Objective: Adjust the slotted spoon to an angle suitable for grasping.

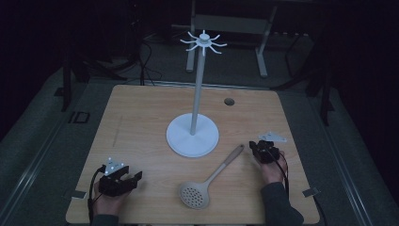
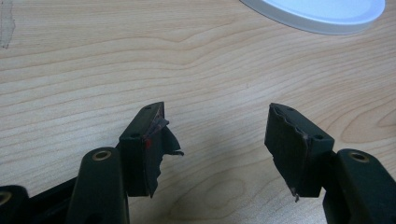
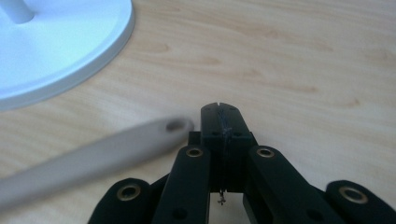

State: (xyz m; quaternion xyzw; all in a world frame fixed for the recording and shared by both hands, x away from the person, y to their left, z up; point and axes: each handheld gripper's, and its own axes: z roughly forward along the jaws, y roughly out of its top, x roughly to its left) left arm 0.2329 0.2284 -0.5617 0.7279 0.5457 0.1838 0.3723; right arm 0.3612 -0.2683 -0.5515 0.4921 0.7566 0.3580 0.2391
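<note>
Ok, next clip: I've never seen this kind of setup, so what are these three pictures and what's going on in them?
A person sits at a light wooden table and holds a black two-jaw tool in each hand; there is no robot arm. The high view looks down from above the person's side. The other two pictures come from cameras riding on each tool, looking along its jaws.

On the table stands a white hanging rack with a round base, a tall pole and curved hooks on top. In front of it lies a beige slotted spoon with a long handle.

The left tool rests near the table's front left corner, jaws apart with only bare wood between them. The right tool is shut on nothing, its tip right beside the end of the spoon's handle. Nothing is held.
</note>
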